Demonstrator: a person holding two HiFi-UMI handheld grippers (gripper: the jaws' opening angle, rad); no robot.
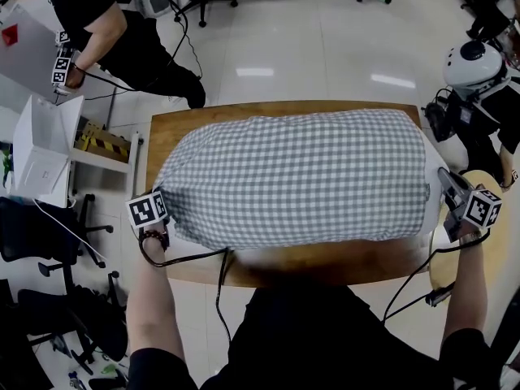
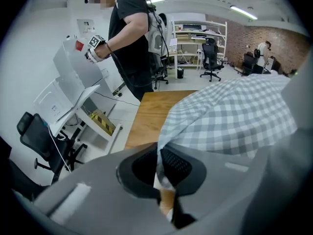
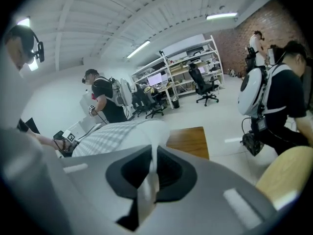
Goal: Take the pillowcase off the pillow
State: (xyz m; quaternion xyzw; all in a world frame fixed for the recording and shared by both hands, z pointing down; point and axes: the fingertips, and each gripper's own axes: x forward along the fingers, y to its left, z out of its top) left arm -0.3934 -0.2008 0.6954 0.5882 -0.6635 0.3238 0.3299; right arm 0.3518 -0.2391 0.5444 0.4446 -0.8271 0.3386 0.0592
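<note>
— On the wooden table (image 1: 325, 268) the pillow lies crosswise in front of me, nearly all of it inside the grey-checked pillowcase (image 1: 301, 177). What am I holding?

— Your left gripper (image 2: 159, 155) is pinched tight on checked cloth at the near left corner. Your right gripper (image 3: 152, 165) is closed on a fold of plain white fabric at the far end, where the pillow (image 1: 436, 169) pokes out of the case's mouth.

— So one side has the case and the other has the filling. Only a sliver of white shows, so I'd say the stripping has barely begun.

— Agreed. Draw the two hands apart along the pillow's length. Stay low over the table so the bulk slides rather than hangs.

— My worry is the left pinch. If it has caught the pillow's corner along with the cloth, I'd just be stretching the whole thing. I can't tell that from my view.

— Then start slowly and watch the white end. If more white appears, the case is sliding. If the checks only go taut, re-grip thinner on the left.

— And the right hold is only a thin fold.

— It could slip, so pull steadily and don't jerk.
</note>
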